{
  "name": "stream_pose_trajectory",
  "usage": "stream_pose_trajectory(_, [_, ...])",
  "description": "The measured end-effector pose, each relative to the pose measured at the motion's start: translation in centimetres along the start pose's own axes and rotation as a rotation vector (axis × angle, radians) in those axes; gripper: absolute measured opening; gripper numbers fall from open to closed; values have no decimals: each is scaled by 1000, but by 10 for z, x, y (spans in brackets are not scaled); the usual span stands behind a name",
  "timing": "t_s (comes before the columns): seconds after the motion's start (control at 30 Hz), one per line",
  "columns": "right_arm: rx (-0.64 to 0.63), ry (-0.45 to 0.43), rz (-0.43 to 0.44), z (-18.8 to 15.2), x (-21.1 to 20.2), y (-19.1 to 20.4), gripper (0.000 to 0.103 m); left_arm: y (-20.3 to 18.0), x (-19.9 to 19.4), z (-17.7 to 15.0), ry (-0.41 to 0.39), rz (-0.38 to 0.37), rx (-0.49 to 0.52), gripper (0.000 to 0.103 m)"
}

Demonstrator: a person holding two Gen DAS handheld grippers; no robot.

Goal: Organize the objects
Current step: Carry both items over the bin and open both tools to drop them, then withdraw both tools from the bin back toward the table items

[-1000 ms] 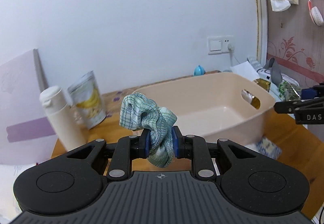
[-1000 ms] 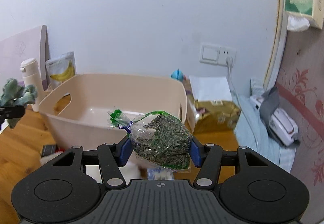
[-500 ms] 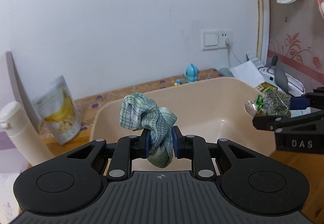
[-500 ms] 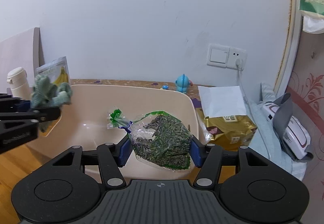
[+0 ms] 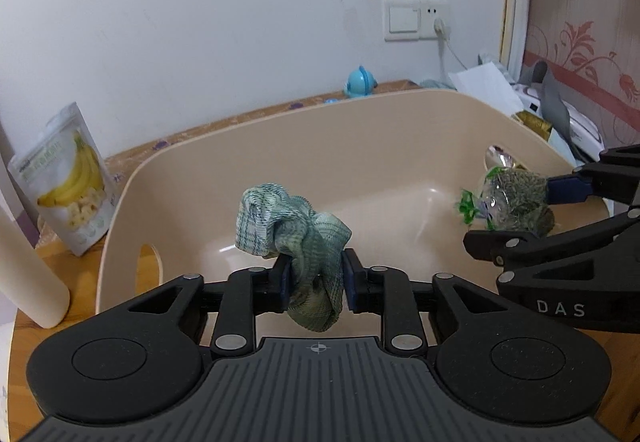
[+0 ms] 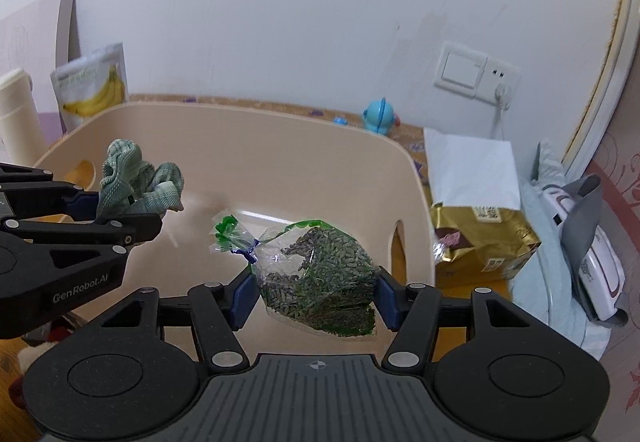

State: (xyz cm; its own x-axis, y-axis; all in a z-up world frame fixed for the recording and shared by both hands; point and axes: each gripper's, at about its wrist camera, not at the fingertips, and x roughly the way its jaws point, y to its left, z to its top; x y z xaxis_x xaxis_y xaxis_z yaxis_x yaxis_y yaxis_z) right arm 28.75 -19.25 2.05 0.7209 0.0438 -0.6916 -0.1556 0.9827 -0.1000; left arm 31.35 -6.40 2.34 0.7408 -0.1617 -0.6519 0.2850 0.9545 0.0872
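Now, far to my left, a cream bottle point(image 5: 28, 254) stands on the wooden table point(image 5: 56, 266), and just beside it a banana-chip pouch point(image 5: 66, 182) leans upright against the white wall. Next comes the beige plastic bin point(image 5: 360, 146), wide open below both of my tools, its oval handle cutout point(image 5: 148, 270) showing in the near left wall. My left gripper point(image 5: 314, 278) hangs over the bin's left half, clenched on a crumpled green checked cloth point(image 5: 292, 230) that bulges above the 2 blue pads and droops below them. Further right, my right gripper point(image 6: 314, 292) is held over the bin's right half, squeezing a clear bag of dark green seeds point(image 6: 320, 274) between its pads; the bag's knotted green neck point(image 6: 230, 238) points left toward the cloth, well apart from it. Neither item touches the bin floor. Behind the bin a small blue figurine point(image 6: 378, 118) sits by the wall, and to the right lie a white paper sheet point(image 6: 472, 170) on a gold packet point(image 6: 492, 242).
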Motion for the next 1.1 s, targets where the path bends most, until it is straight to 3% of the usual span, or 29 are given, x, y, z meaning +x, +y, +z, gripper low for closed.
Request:
stream_pose_trajectory(0.07, [-6, 8, 0, -1, 3, 1, 65, 0, 2, -1, 11, -1, -7, 32])
stream_pose_trajectory(0.2, [-1, 8, -5, 0, 2, 2, 68, 1, -3, -2, 11, 15, -10, 60])
stream_pose_trajectory(0.4, [34, -39, -23, 0, -14, -2, 89, 9, -27, -3, -40, 63, -18, 79])
stream_pose_trajectory(0.57, [56, -77, -4, -2, -36, -1, 101, 18, -59, -7, -93, 82, -37, 85])
stream_pose_trajectory(0.87, [52, -140, -8, -19, -80, 15, 103, 24, -110, -28, -140, 92, -25, 88])
stream_pose_trajectory(1.1, [66, -128, 8, -42, -95, 26, 103, 33, -125, -61, -105, 91, -57, 88])
